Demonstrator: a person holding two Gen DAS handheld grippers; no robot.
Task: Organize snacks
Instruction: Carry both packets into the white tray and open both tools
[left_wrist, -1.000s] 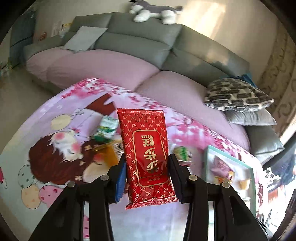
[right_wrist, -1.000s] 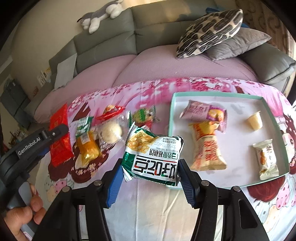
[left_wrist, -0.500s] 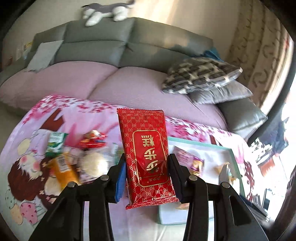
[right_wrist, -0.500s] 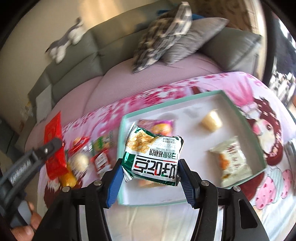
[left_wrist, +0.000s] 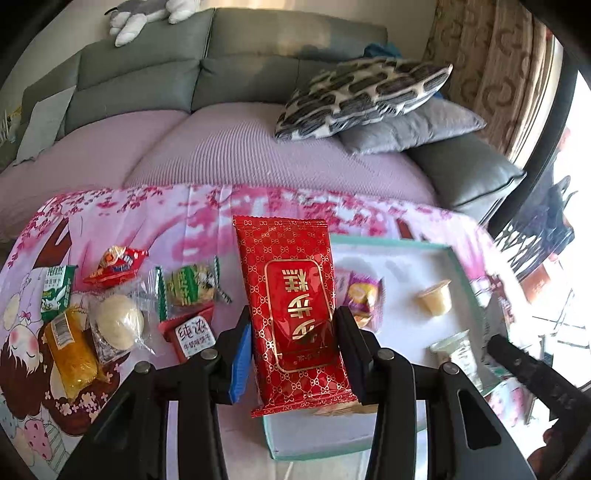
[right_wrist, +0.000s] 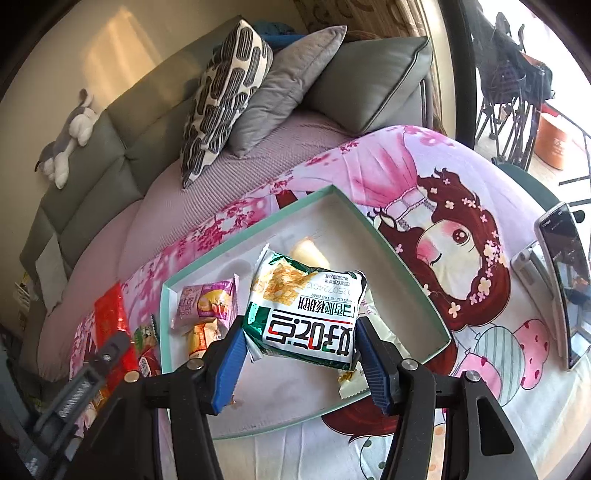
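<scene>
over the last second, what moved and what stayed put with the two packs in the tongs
Both tongs carried their packs sideways from the loose snack pile to over the teal tray: the left tongs with the red packet, the right tongs with the green-and-white packet. Both grips stayed shut, nothing released. The snacks on the cloth and in the tray did not shift.

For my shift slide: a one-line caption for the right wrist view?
Right gripper holds a green-and-white snack packet above the teal-rimmed tray.
</scene>
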